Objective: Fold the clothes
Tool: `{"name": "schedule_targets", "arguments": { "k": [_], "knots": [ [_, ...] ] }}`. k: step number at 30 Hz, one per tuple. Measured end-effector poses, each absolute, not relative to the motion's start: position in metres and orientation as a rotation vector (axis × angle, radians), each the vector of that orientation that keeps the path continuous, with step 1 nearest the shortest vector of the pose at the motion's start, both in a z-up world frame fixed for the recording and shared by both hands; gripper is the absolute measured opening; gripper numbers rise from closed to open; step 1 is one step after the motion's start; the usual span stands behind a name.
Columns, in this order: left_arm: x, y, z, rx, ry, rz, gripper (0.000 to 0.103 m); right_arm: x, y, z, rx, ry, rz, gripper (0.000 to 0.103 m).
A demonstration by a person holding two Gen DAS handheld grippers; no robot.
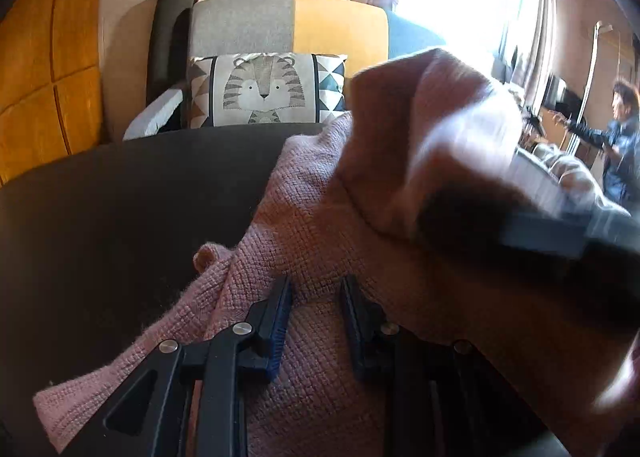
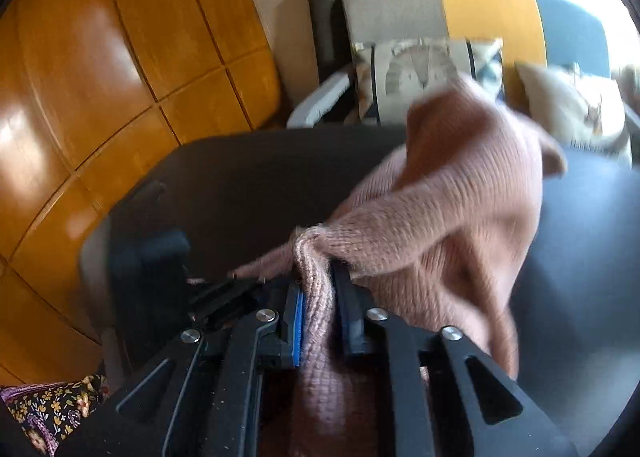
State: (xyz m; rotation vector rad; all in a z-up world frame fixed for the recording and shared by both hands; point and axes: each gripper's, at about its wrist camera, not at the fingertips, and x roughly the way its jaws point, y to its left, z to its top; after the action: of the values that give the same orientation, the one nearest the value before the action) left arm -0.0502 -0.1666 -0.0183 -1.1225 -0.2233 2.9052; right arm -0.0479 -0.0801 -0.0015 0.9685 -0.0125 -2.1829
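Right gripper [image 2: 318, 289] clamped on a bunched edge of the pink knit sweater [image 2: 460, 209], lifted rightward above the dark table [image 2: 240, 177]; left gripper [image 1: 316, 297] jaws apart, resting over cloth lying flat directly beneath.

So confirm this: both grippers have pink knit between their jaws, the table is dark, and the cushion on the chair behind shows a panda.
Wrong on the cushion: the left wrist view shows a striped tiger. The rest stands: pink knit sweater lies between the jaws of the left gripper and right gripper, over the dark table.
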Motion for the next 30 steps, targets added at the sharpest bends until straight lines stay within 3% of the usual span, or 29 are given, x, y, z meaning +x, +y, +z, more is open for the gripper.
{"name": "schedule_targets", "arguments": {
  "k": [1,3,5,13,20,25,26,27,30],
  "knots": [
    [-0.05,-0.168,-0.019,-1.12,-0.242,2.899,0.026,-0.046,-0.074,-0.002,0.971,-0.037,-2.173,0.024],
    [-0.051,-0.168,-0.019,-1.117,-0.251,2.896,0.026,-0.041,-0.063,-0.003,0.977,-0.087,-2.151,0.044],
    [-0.051,-0.167,-0.02,-1.115,-0.248,2.898,0.026,-0.037,-0.051,-0.004,0.982,-0.135,-2.129,0.048],
    [-0.052,-0.169,-0.021,-1.106,-0.272,2.89,0.026,-0.028,0.062,0.0,0.902,-0.435,-2.305,0.049],
    [-0.054,-0.167,-0.021,-1.108,-0.246,2.902,0.026,-0.044,0.139,-0.051,1.128,-0.749,-2.379,0.049],
    [-0.054,-0.161,-0.019,-1.124,-0.194,2.92,0.026,-0.048,0.15,-0.075,1.302,-0.809,-2.292,0.048],
    [-0.054,-0.16,-0.018,-1.131,-0.178,2.925,0.026,-0.05,0.145,-0.072,1.296,-0.8,-2.296,0.042],
    [-0.054,-0.158,-0.016,-1.142,-0.172,2.927,0.026,-0.051,0.141,-0.07,1.29,-0.791,-2.301,0.015],
    [-0.054,-0.16,-0.007,-1.189,-0.222,2.923,0.026,-0.064,0.117,-0.034,1.185,-0.708,-2.373,0.012]
  ]
}}
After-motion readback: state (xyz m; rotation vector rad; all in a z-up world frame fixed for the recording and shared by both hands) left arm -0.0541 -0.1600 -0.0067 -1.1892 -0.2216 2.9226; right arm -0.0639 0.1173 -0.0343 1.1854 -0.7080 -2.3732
